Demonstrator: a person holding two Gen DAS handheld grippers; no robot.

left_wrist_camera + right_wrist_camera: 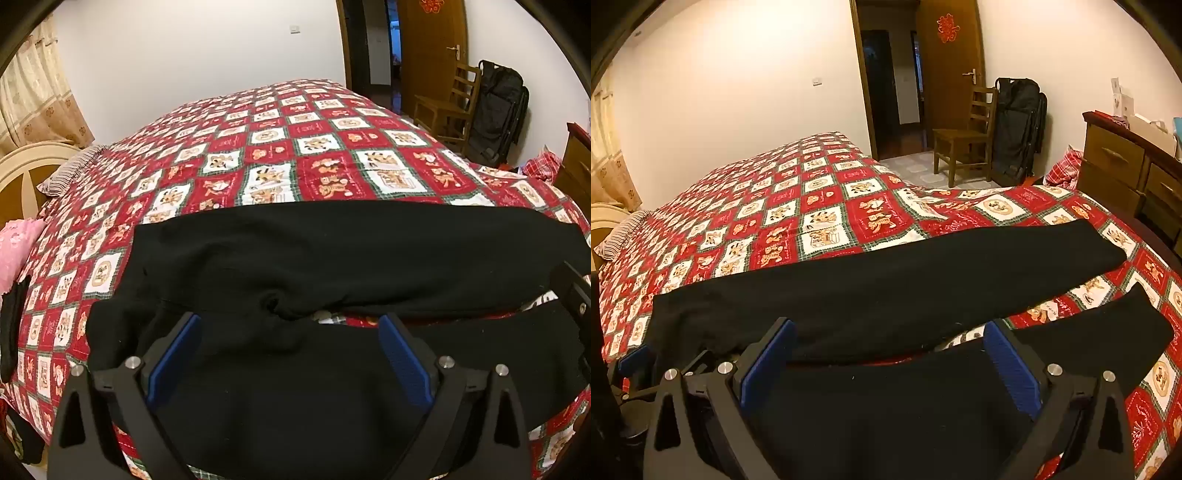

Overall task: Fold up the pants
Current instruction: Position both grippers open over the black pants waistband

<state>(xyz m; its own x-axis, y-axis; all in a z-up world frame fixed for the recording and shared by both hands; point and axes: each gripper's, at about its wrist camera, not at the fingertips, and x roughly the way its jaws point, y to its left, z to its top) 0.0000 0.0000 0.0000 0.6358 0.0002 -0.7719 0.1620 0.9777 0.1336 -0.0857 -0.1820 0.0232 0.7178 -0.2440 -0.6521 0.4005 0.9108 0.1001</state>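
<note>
The black pants (332, 251) are lying spread across the near edge of the quilt (280, 147), legs apart, so no fold is showing yet. We are hovering the left gripper (290, 354) and right gripper (890, 362) over them, jaws wide, gripping nothing.

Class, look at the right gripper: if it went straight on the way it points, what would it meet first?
Most likely the black pants spread on the quilt: the right gripper, fingers open, angles down at the near leg.
</note>
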